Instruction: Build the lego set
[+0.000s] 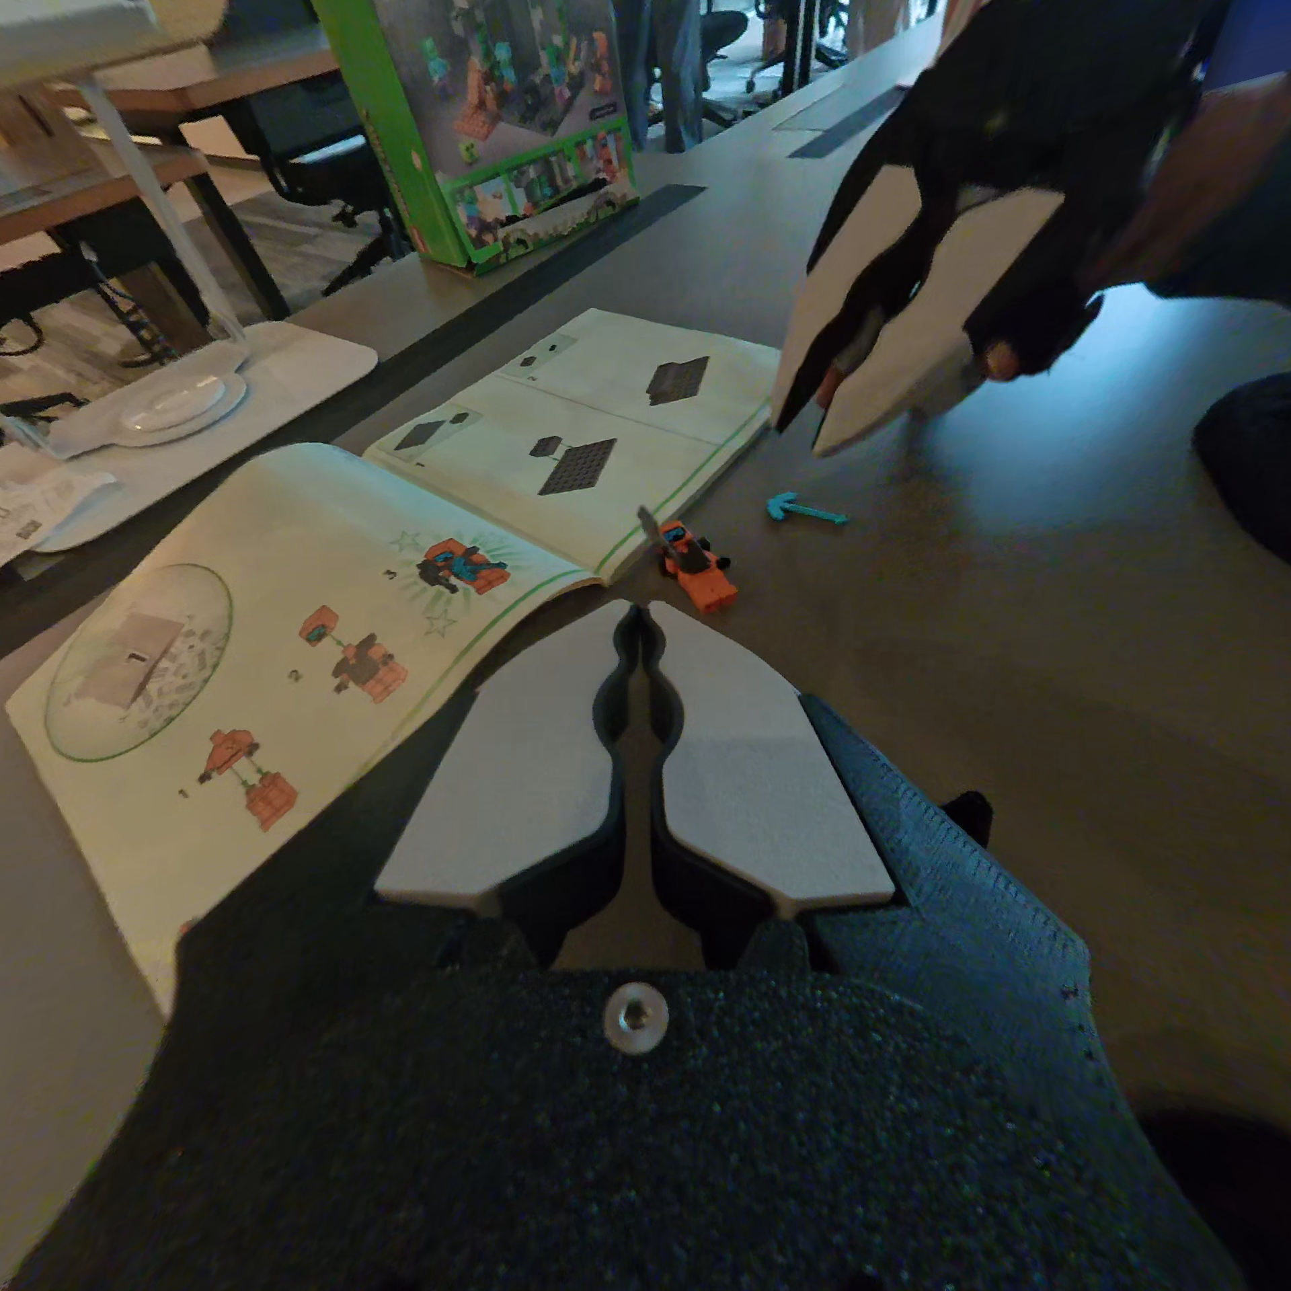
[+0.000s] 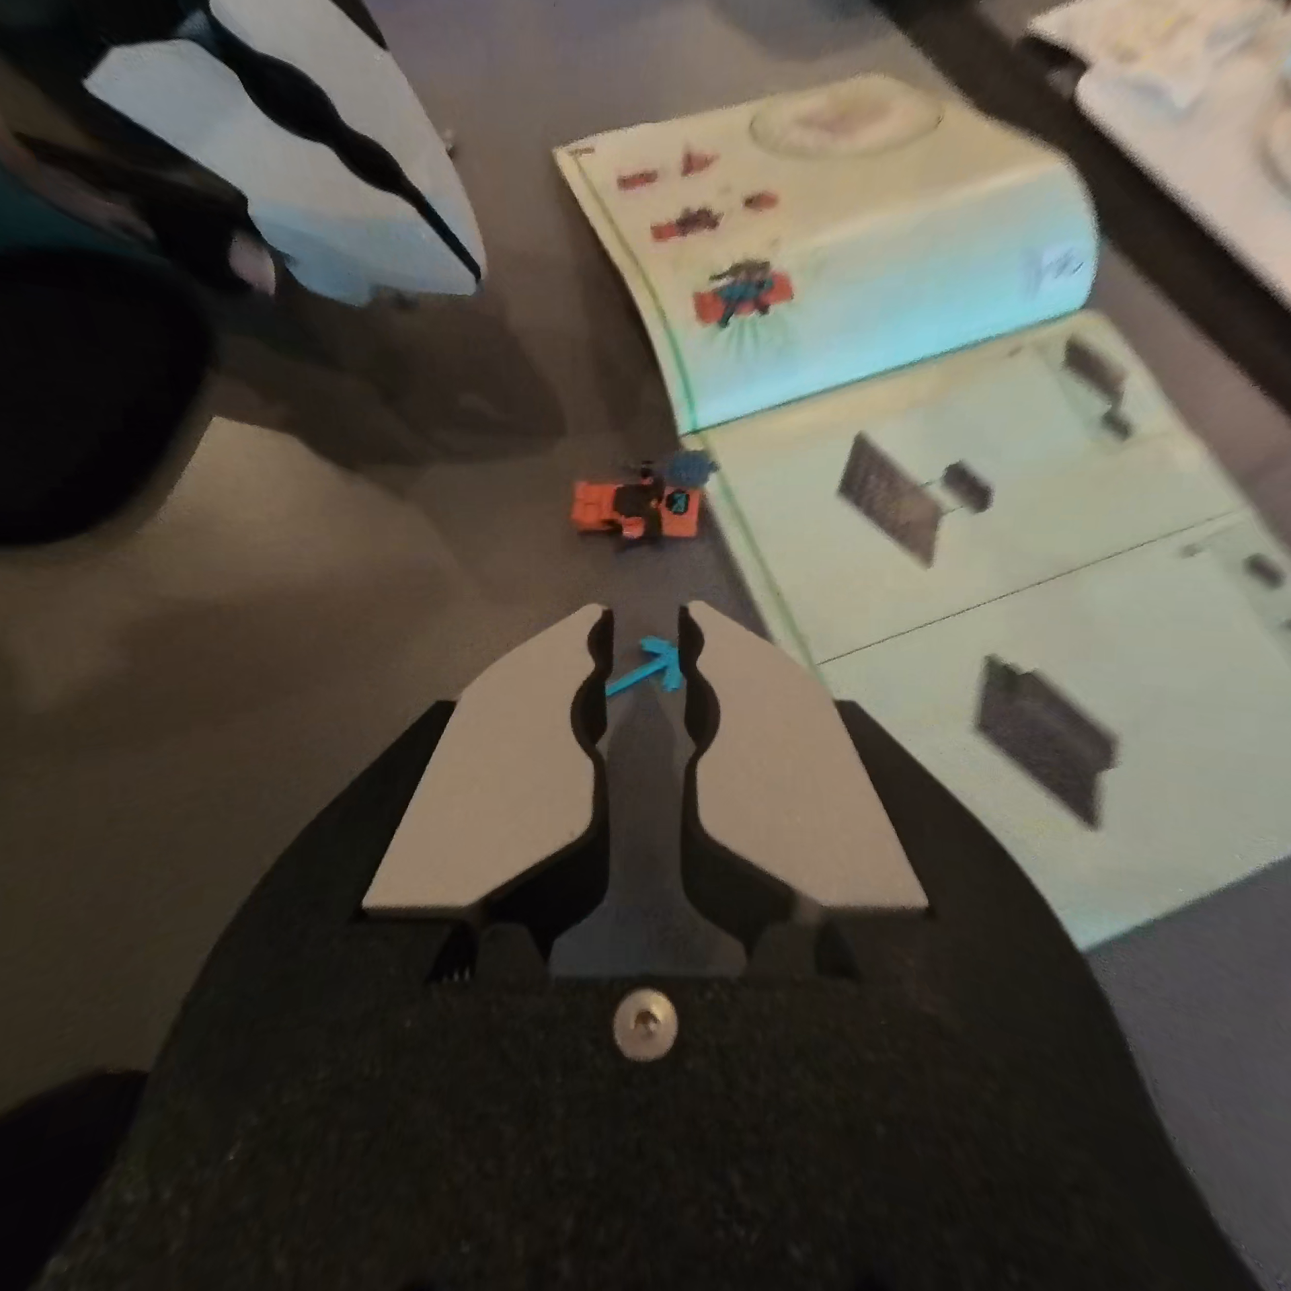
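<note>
- The tabletop (image 1: 978, 698) is big, flat and grey-brown, and it holds all the things.
- The green lego box (image 1: 489, 126) stands far ahead of the left jaws, at the back of the tabletop.
- The instruction booklet (image 1: 349, 594) lies open and flat, ahead of the left jaws and off to their left side. Its near edge comes close to their tips.
- The left gripper (image 1: 641, 615) has its jaws pressed almost all the way together. They hold nothing.
- The right gripper (image 2: 644, 615) has its jaws a little way apart, with a small gap. They grip nothing.
- The orange minifigure (image 1: 695, 562) lies flat on the tabletop. It is just ahead of the left jaws, a bit to their right, right by the booklet's edge. It is also straight ahead of the right jaws, but farther off.
- The blue pickaxe (image 2: 646, 674) lies on the tabletop, seen in the gap between the right jaws near their tips. I cannot tell if its head touches the right-side jaw.
</note>
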A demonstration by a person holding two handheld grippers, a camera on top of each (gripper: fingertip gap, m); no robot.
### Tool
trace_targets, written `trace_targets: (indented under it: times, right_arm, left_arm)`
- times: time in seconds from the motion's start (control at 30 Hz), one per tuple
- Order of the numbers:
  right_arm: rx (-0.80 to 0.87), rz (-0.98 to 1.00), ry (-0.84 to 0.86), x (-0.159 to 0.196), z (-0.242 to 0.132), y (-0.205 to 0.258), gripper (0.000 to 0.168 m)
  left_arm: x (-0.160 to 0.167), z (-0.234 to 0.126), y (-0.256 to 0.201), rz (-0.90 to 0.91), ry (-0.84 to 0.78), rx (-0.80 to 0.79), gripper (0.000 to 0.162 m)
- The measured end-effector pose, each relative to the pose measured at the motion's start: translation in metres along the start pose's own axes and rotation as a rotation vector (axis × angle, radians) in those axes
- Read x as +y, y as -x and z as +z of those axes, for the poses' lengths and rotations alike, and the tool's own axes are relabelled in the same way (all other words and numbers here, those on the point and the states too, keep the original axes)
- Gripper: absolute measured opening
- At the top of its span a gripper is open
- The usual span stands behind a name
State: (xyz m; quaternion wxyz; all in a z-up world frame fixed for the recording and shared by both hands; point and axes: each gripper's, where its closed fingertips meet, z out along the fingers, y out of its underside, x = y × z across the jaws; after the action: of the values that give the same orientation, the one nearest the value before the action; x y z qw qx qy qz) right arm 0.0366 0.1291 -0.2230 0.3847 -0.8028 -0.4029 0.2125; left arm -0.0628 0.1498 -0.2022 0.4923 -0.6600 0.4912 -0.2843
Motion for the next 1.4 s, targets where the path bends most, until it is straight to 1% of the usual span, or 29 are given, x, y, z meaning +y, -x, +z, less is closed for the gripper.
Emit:
trace_targets:
  times: [0.17,0.27,0.33,0.47,0.6,0.7,0.87,1.0,1.03,1.07,1.1,1.13,1.17,1.2,1.3,1.4]
  right_arm:
    - [0.015,-0.030,0.068,-0.009,0.023,-0.006,0.020]
    - [-0.038,-0.002,0.163,-0.006,0.043,-0.012,0.027]
    - [-0.071,0.027,0.190,-0.008,0.053,-0.012,0.031]
    - [-0.065,0.009,0.237,-0.009,0.057,-0.007,0.032]
    - [-0.068,0.008,0.257,-0.008,0.059,-0.004,0.037]
    - [-0.083,-0.015,0.263,-0.009,0.062,-0.003,0.032]
    - [-0.093,-0.145,0.219,-0.014,0.066,-0.001,0.027]
    - [-0.074,-0.313,0.185,-0.023,0.063,0.003,0.024]
    - [-0.055,-0.367,0.182,-0.026,0.061,0.004,0.020]
    - [-0.041,-0.421,0.178,-0.030,0.059,0.005,0.010]
    - [-0.035,-0.472,0.190,-0.032,0.058,0.008,0.008]
    - [-0.020,-0.522,0.229,-0.030,0.057,0.010,0.014]
    - [0.001,-0.565,0.267,-0.028,0.057,0.010,0.019]
    - [0.008,-0.588,0.285,-0.026,0.059,0.012,0.019]
    - [-0.003,-0.529,0.287,-0.020,0.062,0.012,0.019]
    - [-0.063,-0.373,0.233,-0.016,0.060,0.012,0.020]
  left_arm:
    - [0.004,0.004,-0.004,-0.001,0.017,0.021,0.000]
    - [0.003,0.003,-0.005,-0.001,0.008,0.027,0.000]
    - [0.003,0.003,-0.005,-0.004,0.004,0.029,0.000]
    - [0.003,0.002,-0.005,-0.020,0.001,0.038,0.001]
    - [0.005,0.004,-0.006,-0.022,0.015,0.053,0.000]
    - [0.006,0.004,-0.008,-0.005,0.025,0.054,0.000]
    - [0.009,0.007,-0.010,-0.009,0.054,0.061,0.001]
    - [0.012,0.011,-0.011,-0.047,0.087,0.104,0.001]
    - [0.013,0.012,-0.013,-0.058,0.101,0.126,0.005]
    - [0.013,0.013,-0.014,-0.067,0.108,0.138,0.010]
    - [0.013,0.014,-0.015,-0.071,0.111,0.157,0.010]
    - [0.015,0.015,-0.018,-0.073,0.126,0.179,0.013]
    - [0.017,0.017,-0.018,-0.073,0.145,0.187,0.012]
    - [0.018,0.019,-0.015,-0.070,0.155,0.171,0.012]
    - [0.022,0.019,-0.009,-0.067,0.203,0.144,0.009]
    - [0.022,0.010,0.000,-0.039,0.225,0.115,0.010]
